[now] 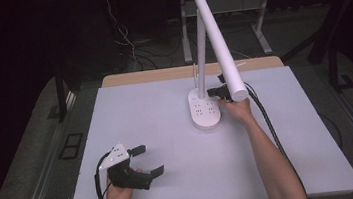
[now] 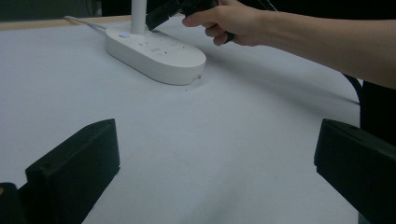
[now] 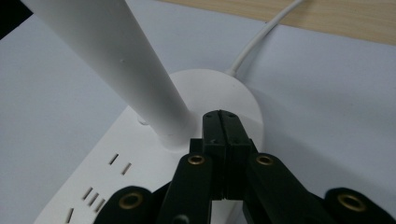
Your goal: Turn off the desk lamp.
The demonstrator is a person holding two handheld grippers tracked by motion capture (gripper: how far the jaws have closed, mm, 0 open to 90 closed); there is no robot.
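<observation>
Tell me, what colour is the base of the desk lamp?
The lamp base is plain white, with small socket slots on top; the left gripper view shows it best.

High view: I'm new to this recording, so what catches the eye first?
A tall white desk lamp stands at the far middle of the white table, its oval base carrying sockets. The right gripper, jaws shut, points at the lamp's stem just above the base. The left gripper rests open near the front left edge.

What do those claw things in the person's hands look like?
Both are black. The left gripper has two chunky square jaws, a grey three-cornered plate on top and a black cable. The right gripper has brass-coloured rivets on its links. The arms are bare, no sleeves.
</observation>
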